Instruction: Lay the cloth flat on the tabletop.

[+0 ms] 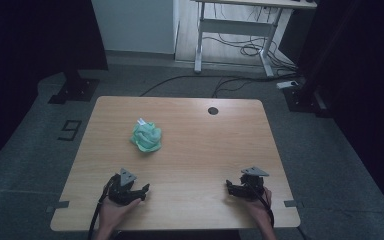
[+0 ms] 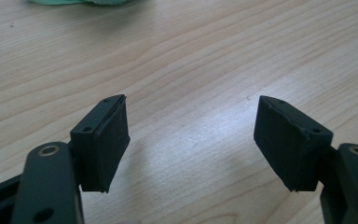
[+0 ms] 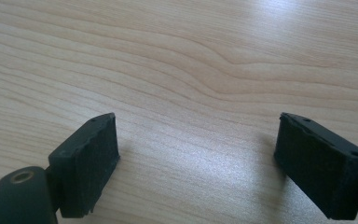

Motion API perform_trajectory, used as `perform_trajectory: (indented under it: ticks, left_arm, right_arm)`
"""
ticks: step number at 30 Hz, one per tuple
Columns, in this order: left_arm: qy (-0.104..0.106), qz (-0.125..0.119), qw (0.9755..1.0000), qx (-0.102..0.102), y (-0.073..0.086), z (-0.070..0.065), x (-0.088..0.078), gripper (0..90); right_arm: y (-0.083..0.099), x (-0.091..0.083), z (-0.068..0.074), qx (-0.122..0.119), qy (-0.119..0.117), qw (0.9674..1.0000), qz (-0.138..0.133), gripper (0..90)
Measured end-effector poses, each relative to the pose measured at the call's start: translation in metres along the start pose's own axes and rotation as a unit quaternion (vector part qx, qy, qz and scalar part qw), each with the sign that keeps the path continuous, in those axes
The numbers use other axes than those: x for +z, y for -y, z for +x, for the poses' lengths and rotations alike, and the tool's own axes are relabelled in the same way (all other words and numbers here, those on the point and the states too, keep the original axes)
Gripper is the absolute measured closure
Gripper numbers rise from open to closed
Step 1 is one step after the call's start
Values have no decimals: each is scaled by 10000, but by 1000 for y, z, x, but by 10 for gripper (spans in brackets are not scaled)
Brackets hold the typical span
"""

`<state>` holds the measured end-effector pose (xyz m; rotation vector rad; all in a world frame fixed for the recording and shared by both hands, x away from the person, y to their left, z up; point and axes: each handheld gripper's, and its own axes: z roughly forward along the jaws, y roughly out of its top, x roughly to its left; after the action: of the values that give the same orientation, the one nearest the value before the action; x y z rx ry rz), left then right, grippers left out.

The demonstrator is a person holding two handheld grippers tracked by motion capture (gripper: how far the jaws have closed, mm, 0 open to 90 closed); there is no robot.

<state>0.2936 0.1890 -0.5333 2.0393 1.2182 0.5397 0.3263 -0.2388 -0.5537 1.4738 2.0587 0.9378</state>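
**Cloth well clear of both open grippers**

Table [image 1: 205,145] of pale wood, seen from above, ringed by grey floor and dark surroundings. Green cloth [image 1: 146,136] crumpled in a loose heap on the left half, toward the far side, with a small white tag poking from its top. Left gripper [image 1: 141,191] low at the near edge, held in a hand [image 1: 115,212], jaws spread wide with bare wood between them; cloth ahead of it, well apart, just a green sliver [image 2: 74,2] at the top edge in the left gripper view. Right gripper [image 1: 230,187] at the near right, likewise spread wide over bare wood grain, gripping nothing, farther from the cloth than the left one.
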Motion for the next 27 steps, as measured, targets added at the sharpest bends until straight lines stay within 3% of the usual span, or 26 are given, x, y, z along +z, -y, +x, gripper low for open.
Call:
perform_trajectory:
  ticks: [4,7,8,12,19,25,27]
  left_arm:
    - [-7,-173,9998,-13,-1,2,-4,292]
    - [7,-194,9998,5,-1,2,-4,281]
    - [21,-185,9998,-29,-1,2,-5,282]
    - [37,-187,9998,-113,-4,0,-7,276]
    - [33,-251,9996,-153,-10,2,-8,274]
    - [4,-325,9993,-163,-25,6,-4,273]
    - [-84,-373,9992,-144,-37,11,-2,274]
  right_arm:
    - [3,-2,2,-164,-20,9999,-20,131]
    - [5,-3,4,-216,79,9997,-38,130]
    - [5,-4,5,-206,257,9994,-75,133]
    - [5,-4,3,-29,136,9999,-16,141]
    - [5,-3,2,-36,130,9999,-16,142]
    - [5,-4,2,-35,131,9999,-24,144]
    - [5,-3,2,-35,126,9999,-20,146]
